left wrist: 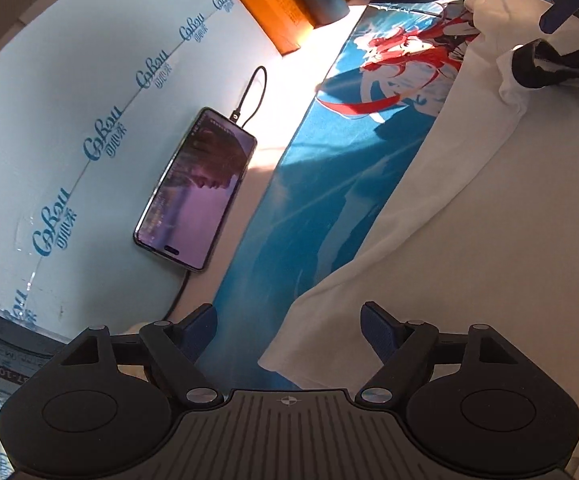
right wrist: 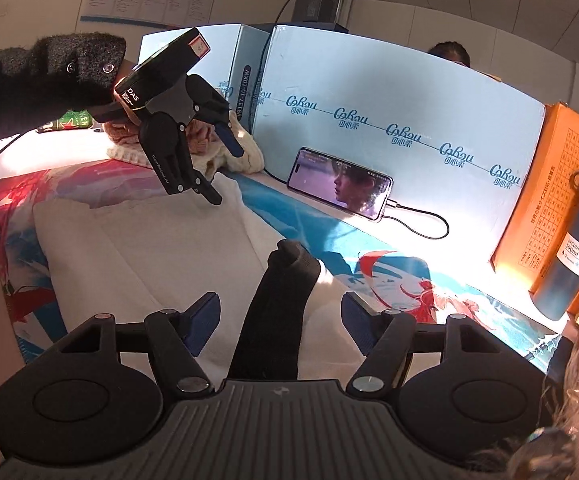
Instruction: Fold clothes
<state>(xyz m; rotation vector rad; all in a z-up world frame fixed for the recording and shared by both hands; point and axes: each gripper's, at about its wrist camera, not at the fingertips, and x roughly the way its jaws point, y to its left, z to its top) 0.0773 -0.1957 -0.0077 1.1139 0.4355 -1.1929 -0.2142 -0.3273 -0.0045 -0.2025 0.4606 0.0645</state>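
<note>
A desk covered by a blue mat (right wrist: 309, 224) printed with a red-haired cartoon figure. At far left, a fuzzy black sleeve (right wrist: 29, 76) holds the left gripper (right wrist: 225, 176) above the far edge of a white garment (right wrist: 149, 248), its jaws parted, nothing between them. The garment lies spread flat on the mat. Nearer, the right gripper (right wrist: 281, 320) hangs jaws apart, a black part of the garment (right wrist: 277, 312) standing up between its pads without being pinched. Behind, a phone (right wrist: 339, 184) leans on a pale blue carton (right wrist: 389, 120), cable attached. At far right stand an orange box (right wrist: 537, 200) and a dark blue vacuum bottle (right wrist: 569, 248).
</note>
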